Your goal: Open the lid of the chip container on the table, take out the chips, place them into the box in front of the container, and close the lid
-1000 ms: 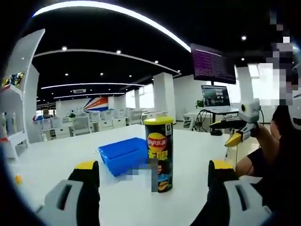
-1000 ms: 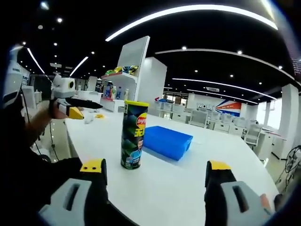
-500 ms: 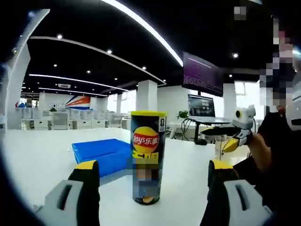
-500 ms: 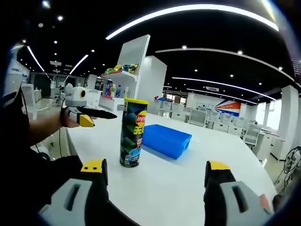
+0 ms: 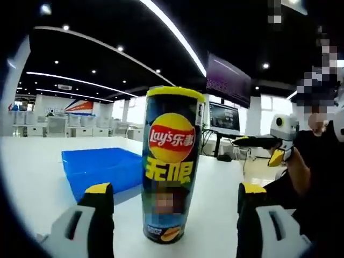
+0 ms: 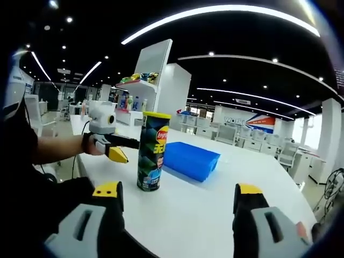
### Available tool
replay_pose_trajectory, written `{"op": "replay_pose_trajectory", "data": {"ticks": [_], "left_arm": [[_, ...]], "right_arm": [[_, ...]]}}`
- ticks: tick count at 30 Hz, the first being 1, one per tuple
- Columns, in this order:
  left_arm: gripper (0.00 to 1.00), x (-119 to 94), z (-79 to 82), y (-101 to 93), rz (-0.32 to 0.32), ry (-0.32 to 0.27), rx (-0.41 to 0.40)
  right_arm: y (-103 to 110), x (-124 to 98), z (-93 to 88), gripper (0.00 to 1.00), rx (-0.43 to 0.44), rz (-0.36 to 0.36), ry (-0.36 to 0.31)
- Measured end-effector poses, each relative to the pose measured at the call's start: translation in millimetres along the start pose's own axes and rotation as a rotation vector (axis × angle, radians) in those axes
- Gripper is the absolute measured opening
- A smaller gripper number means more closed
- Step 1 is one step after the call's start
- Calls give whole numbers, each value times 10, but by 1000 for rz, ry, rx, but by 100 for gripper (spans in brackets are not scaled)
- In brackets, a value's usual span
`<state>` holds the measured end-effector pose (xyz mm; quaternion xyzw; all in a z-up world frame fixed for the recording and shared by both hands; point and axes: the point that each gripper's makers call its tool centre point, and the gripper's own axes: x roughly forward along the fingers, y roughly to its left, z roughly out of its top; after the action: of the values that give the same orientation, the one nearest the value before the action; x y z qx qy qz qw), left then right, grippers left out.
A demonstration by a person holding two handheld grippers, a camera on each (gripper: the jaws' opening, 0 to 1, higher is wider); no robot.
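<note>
- The left gripper (image 5: pixel 171 200) is spread wide with nothing in its grasp; the chip container (image 5: pixel 172 164) stands upright between its two jaws, seemingly near but untouched. Judged from this, it is lining up to clasp the can's body and steady it while the lid comes off.
- The right gripper (image 6: pixel 180 200) is likewise wide open and empty, well back from the can, probably waiting to work the yellow lid (image 6: pixel 156 115).
- In the right gripper view the left gripper (image 6: pixel 115 146) sits just beside the can on its left.
- The blue box (image 5: pixel 99 167) lies just beyond the can on the white table (image 6: pixel 215 204), close at hand for receiving chips.
- The lid is on. The chips are hidden inside, part of the label is blurred, and the can covers a corner of the box.
</note>
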<state>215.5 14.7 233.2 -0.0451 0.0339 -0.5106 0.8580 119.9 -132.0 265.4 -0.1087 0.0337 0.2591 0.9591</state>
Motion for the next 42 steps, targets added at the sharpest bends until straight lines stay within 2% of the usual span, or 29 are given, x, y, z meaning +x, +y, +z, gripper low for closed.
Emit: {"op": "replay_pose_trajectory", "data": {"ticks": [3,8,11,15,16,17,18,19,20,28,42], "left_arm": [[95,102,-14,-28,-41,-23,-1],[95,167,-80,5,-38,-19,3],[91,181,-63,-25,-52,-44,-18],[88,217,-55,-19,-45,-55,-4],[83,221,-63,-18,-42,-51,1],[66,205,-102,-28,-41,-26,9],[48,143,-227,107,33,50,110],[46,213,-159,-92,-52,-11,120],[46,212,-168,-56,-19,-1,82],[46,215,-189,-67,-21,-20,86],[46,223,-167,4,-9,27,92]], "right_arm": [[1,-9,22,78,-1,1,-5],[-6,-26,40,78,-7,-2,-6],[-17,-29,42,78,-3,-3,-6],[-5,-14,54,78,-5,-3,-7],[10,-9,60,78,-5,1,-9],[19,-7,61,78,-6,4,-10],[25,-3,58,78,-6,5,-8],[27,-2,54,78,-7,5,-6],[25,0,49,78,-8,4,-5],[8,-2,67,78,-7,0,-10],[-16,21,37,77,-26,-13,2]]}}
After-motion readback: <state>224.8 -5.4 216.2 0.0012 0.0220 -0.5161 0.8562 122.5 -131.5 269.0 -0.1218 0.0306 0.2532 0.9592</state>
